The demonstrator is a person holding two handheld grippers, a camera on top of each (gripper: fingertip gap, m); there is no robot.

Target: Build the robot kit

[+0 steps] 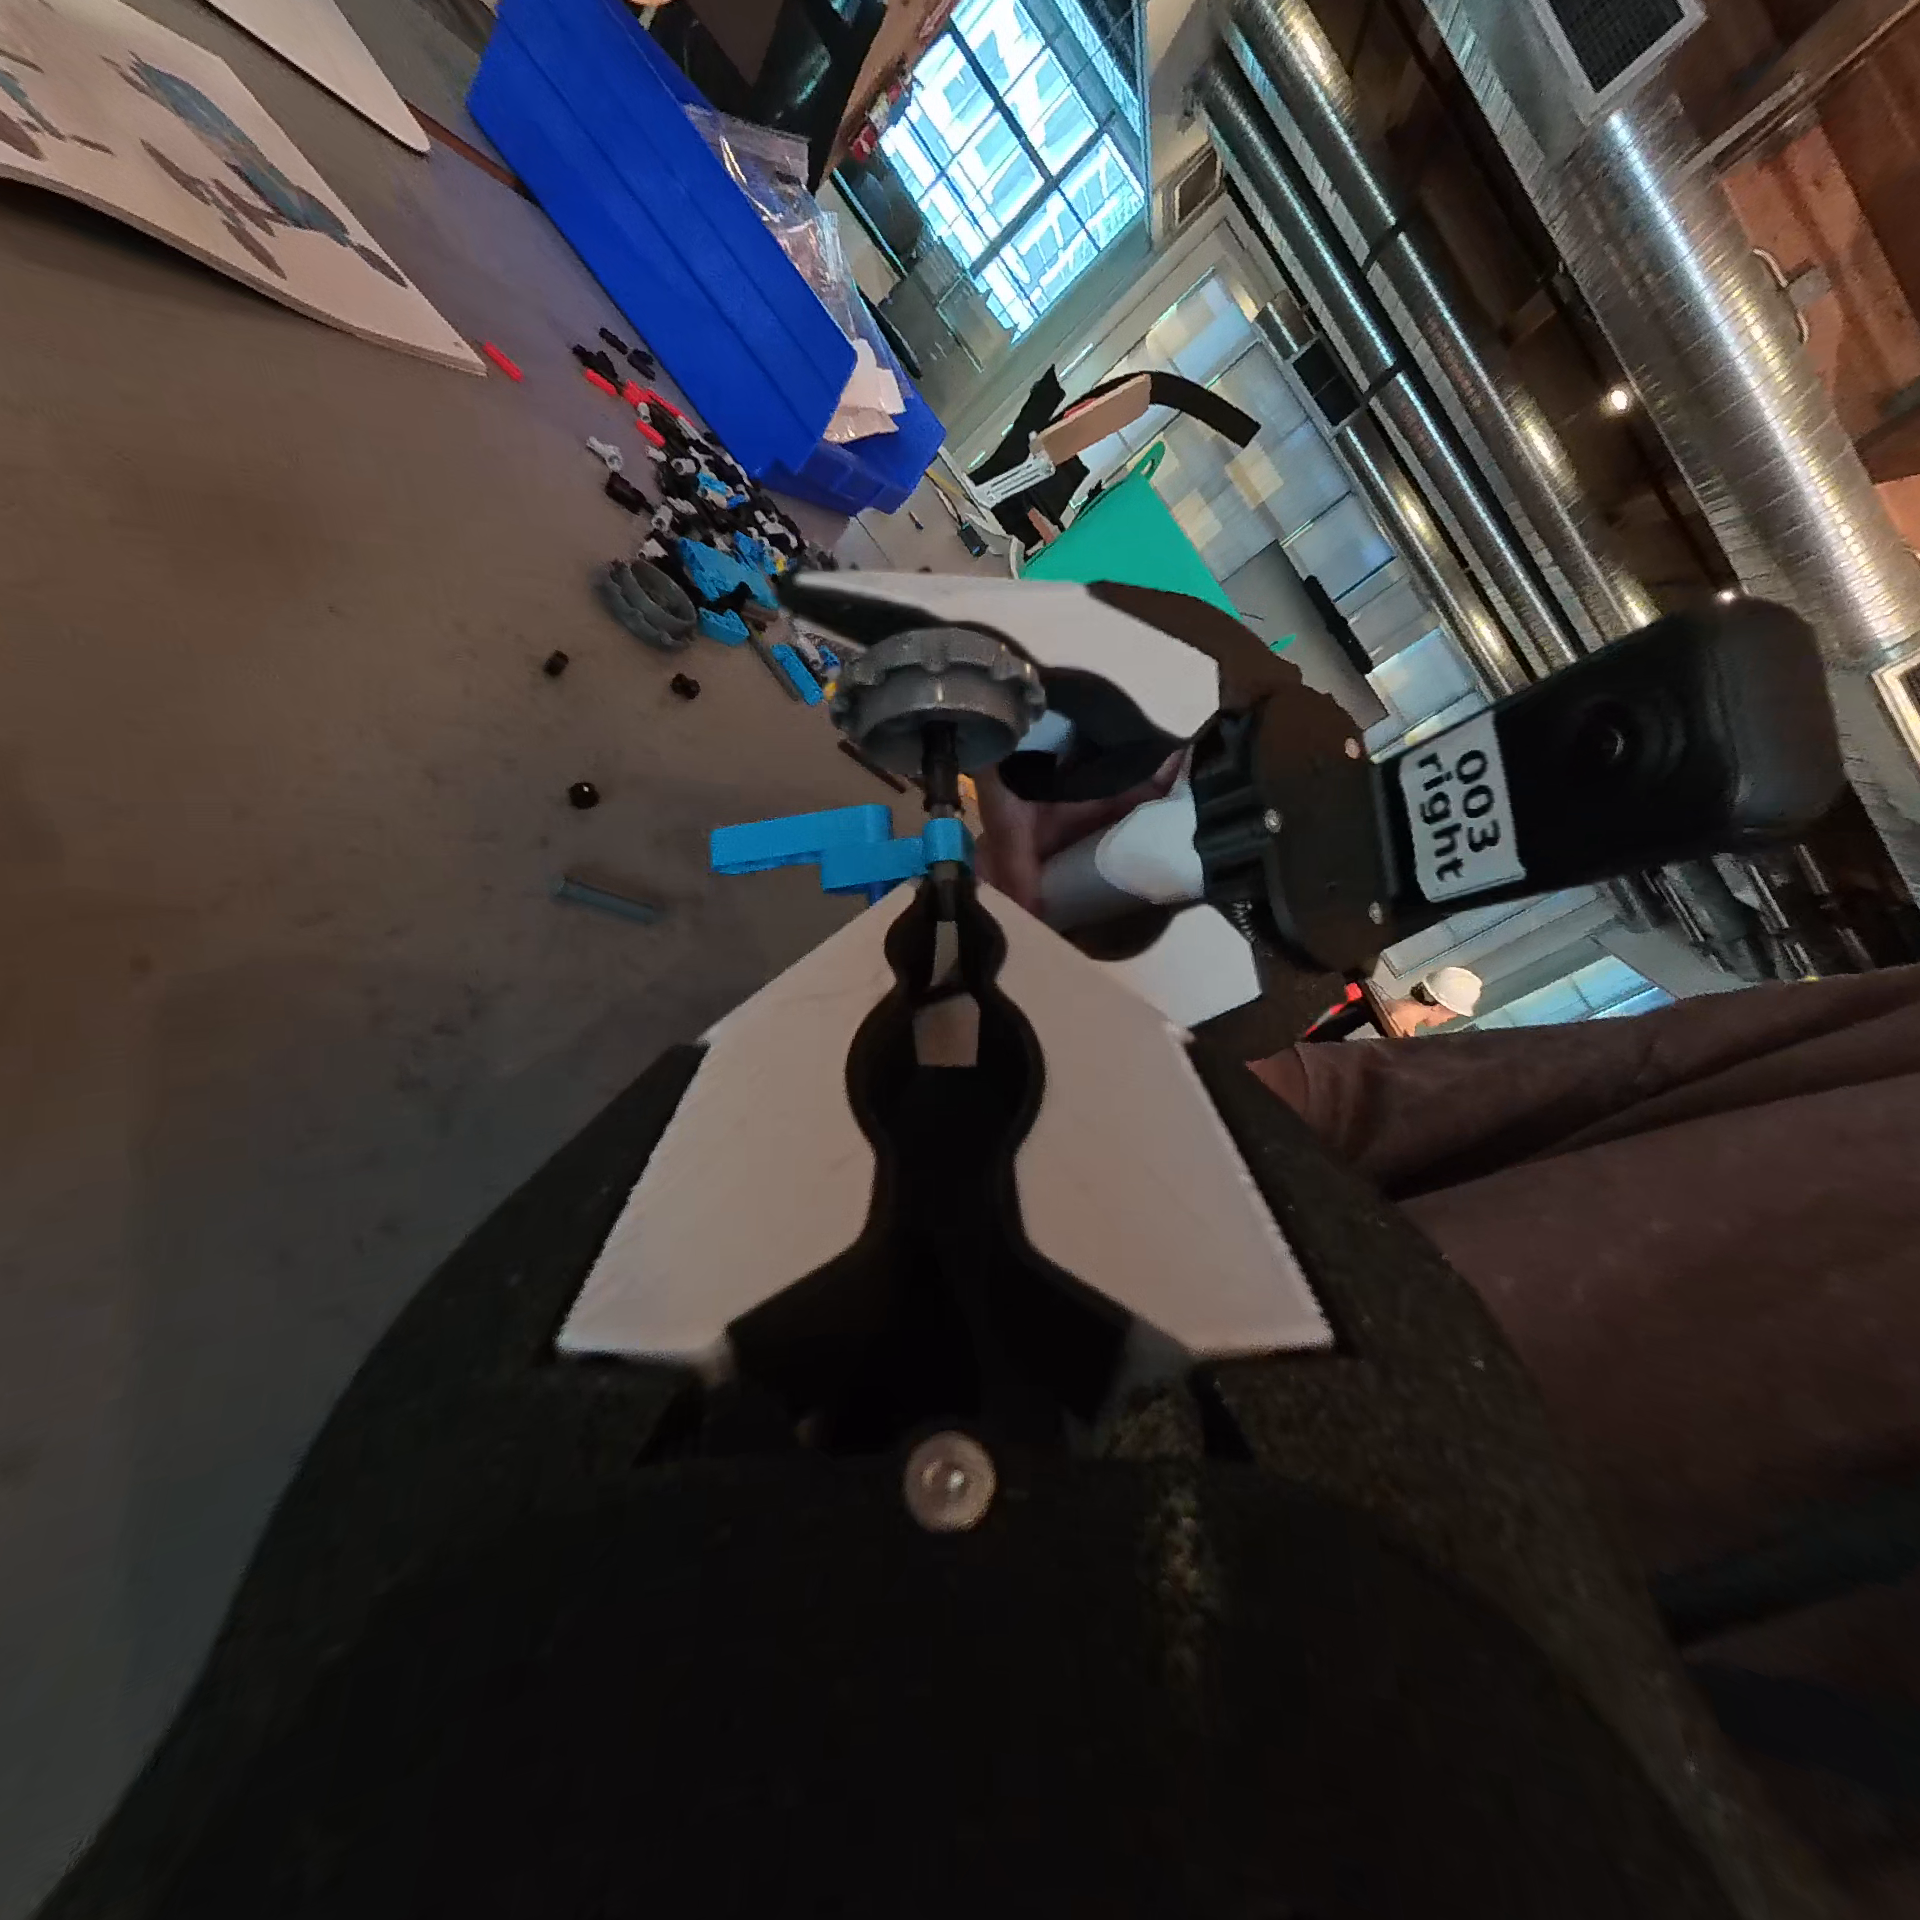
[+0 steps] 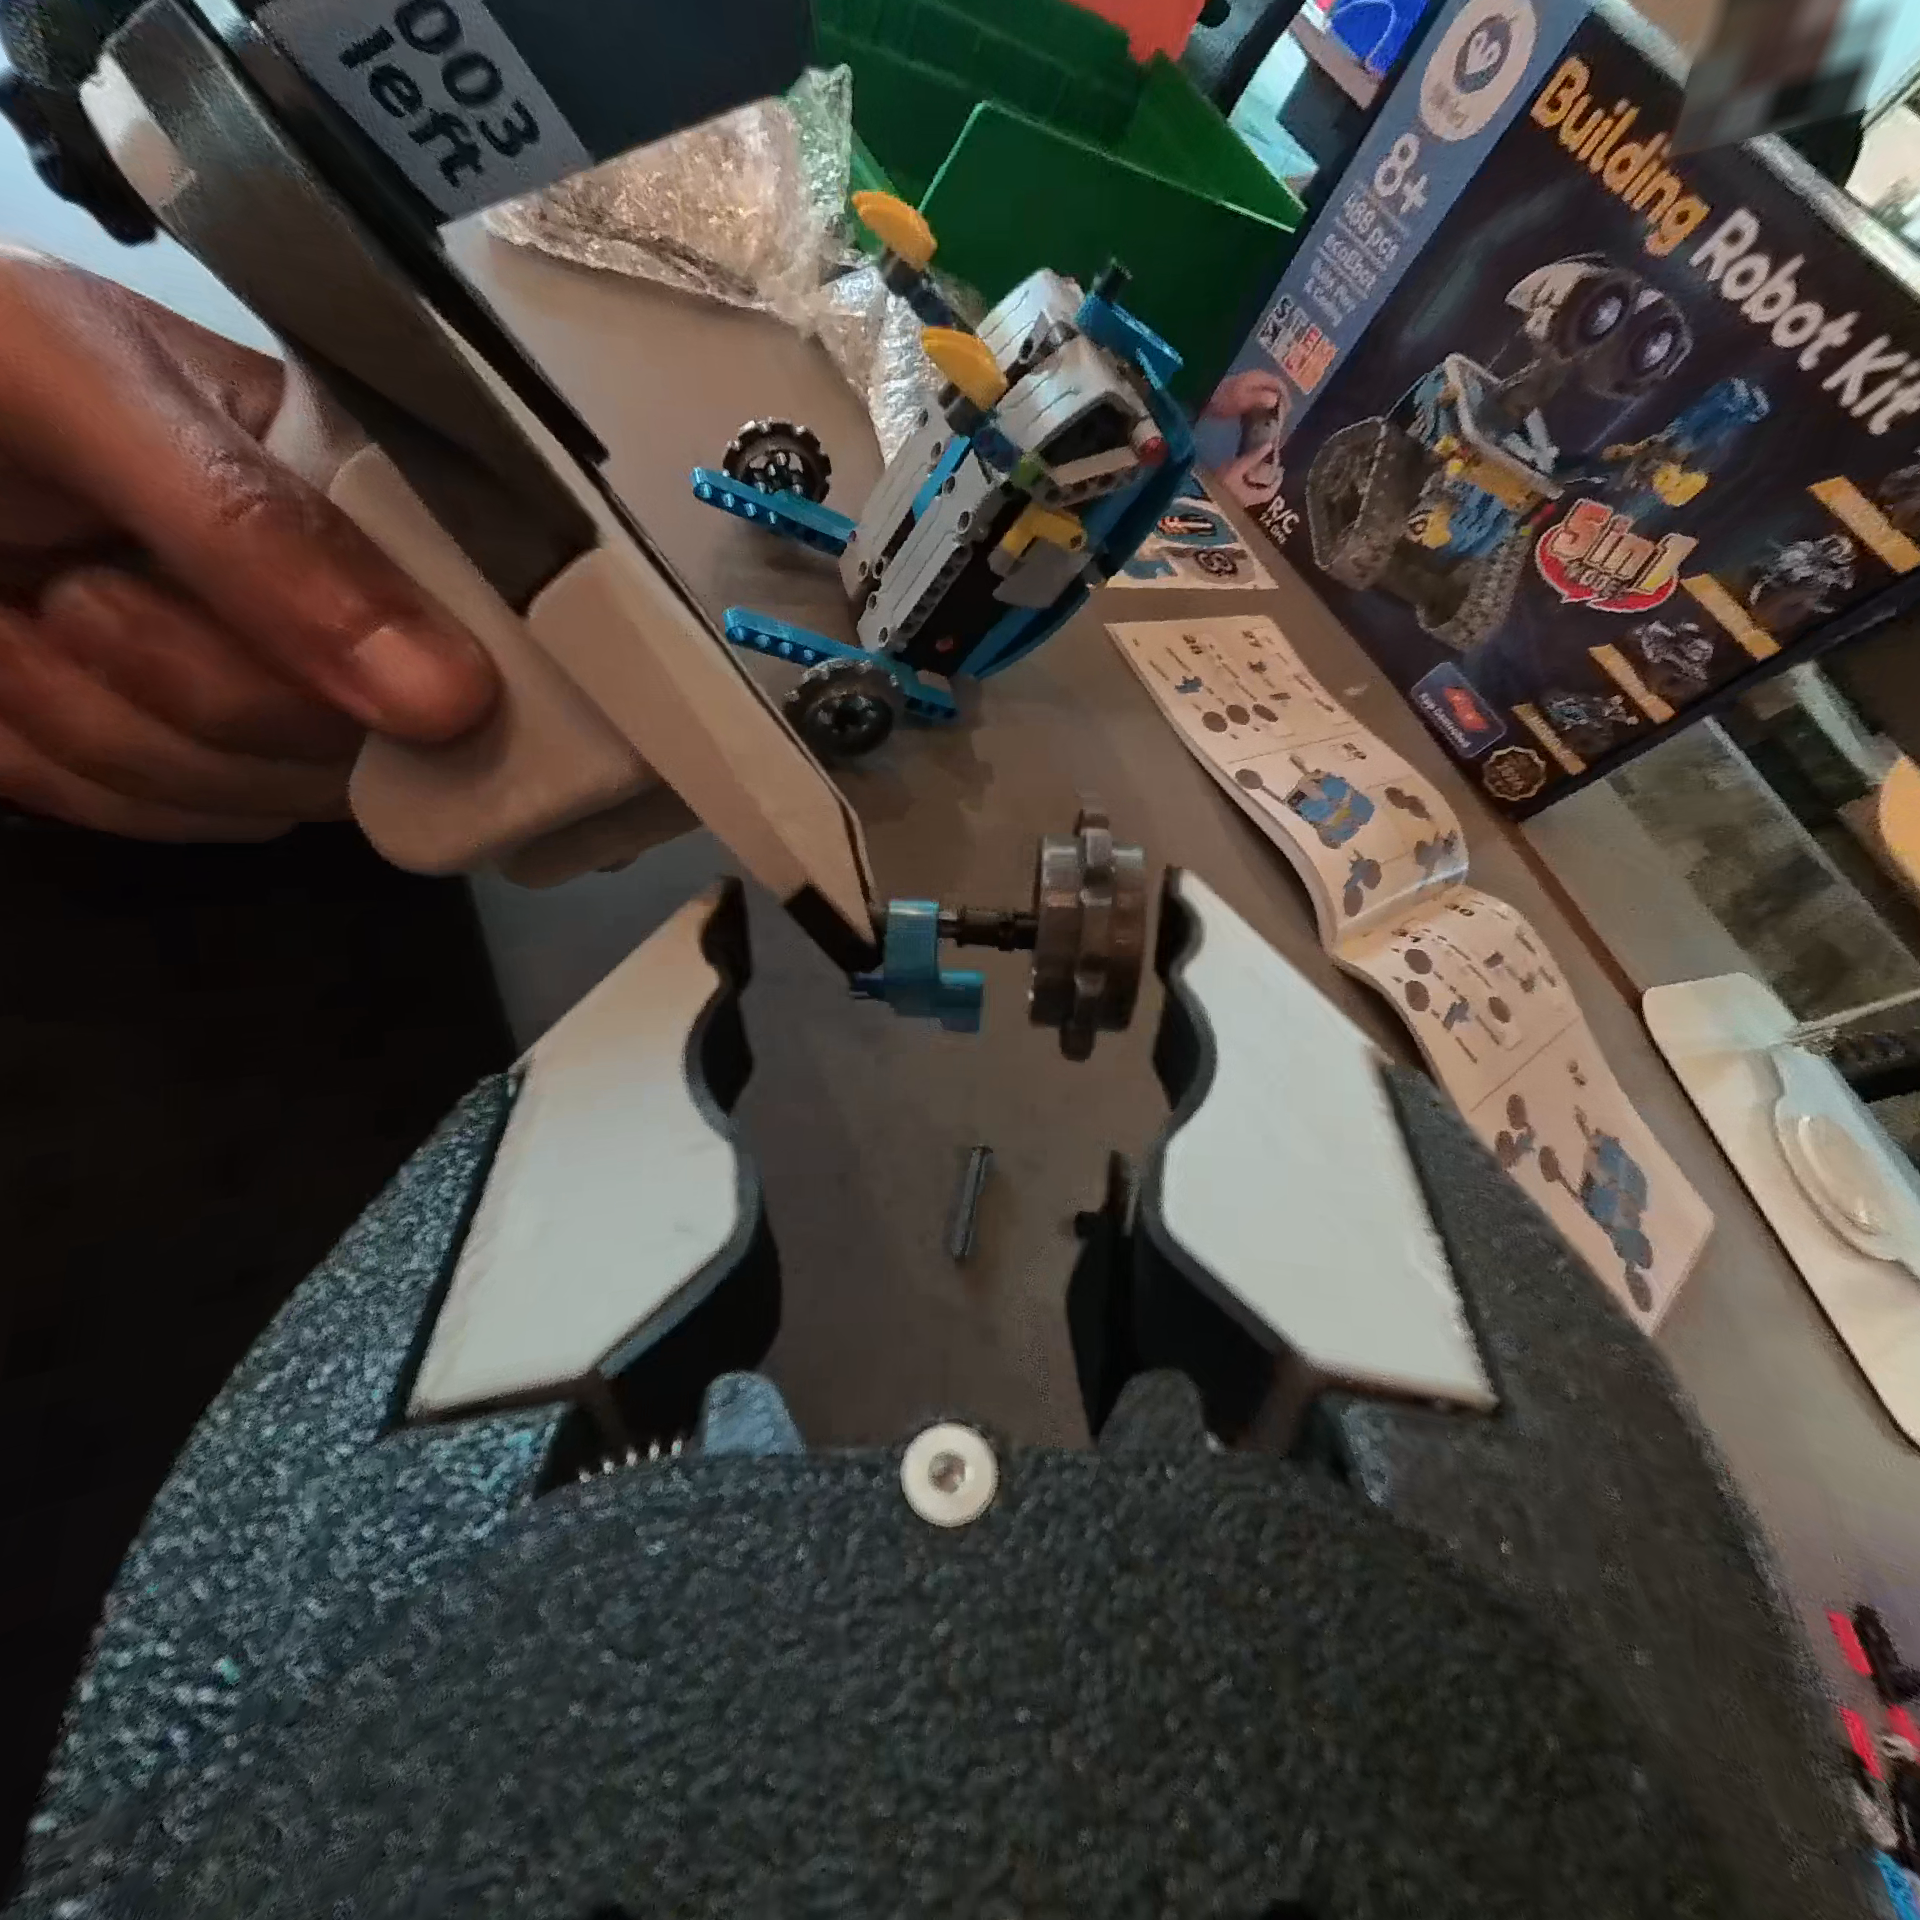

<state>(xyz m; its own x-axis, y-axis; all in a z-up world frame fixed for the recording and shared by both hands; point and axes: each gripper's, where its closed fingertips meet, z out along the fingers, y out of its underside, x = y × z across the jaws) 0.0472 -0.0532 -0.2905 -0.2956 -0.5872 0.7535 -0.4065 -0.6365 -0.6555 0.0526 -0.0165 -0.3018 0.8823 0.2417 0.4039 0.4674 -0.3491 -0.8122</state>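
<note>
A small assembly hangs above the grey table [image 2: 904, 1122]: a black axle [image 2: 987, 923] carrying a blue angled piece [image 2: 920, 961] and a grey toothed wheel [image 2: 1091, 935]. My left gripper [image 1: 940, 899] is shut on the axle's end just beside the blue piece [image 1: 821, 852]; it also shows from the side in the right wrist view [image 2: 847, 914]. My right gripper [image 2: 951, 904] is open around the assembly, its right finger [image 2: 1278, 1091] close against the wheel. In the left wrist view the wheel [image 1: 935, 707] sits beside a white finger of the right gripper [image 1: 987, 623].
A pile of small parts [image 1: 707, 520], a grey ring [image 1: 649, 603] and a blue bin [image 1: 675, 229] lie ahead of the left gripper. A part-built vehicle [image 2: 987, 488], kit box [image 2: 1610, 395], open booklet [image 2: 1403, 914], green bin [image 2: 1091, 177] and loose pin [image 2: 971, 1200] surround the right. Only a small space, under 4 cm, lies between the two pairs of fingers.
</note>
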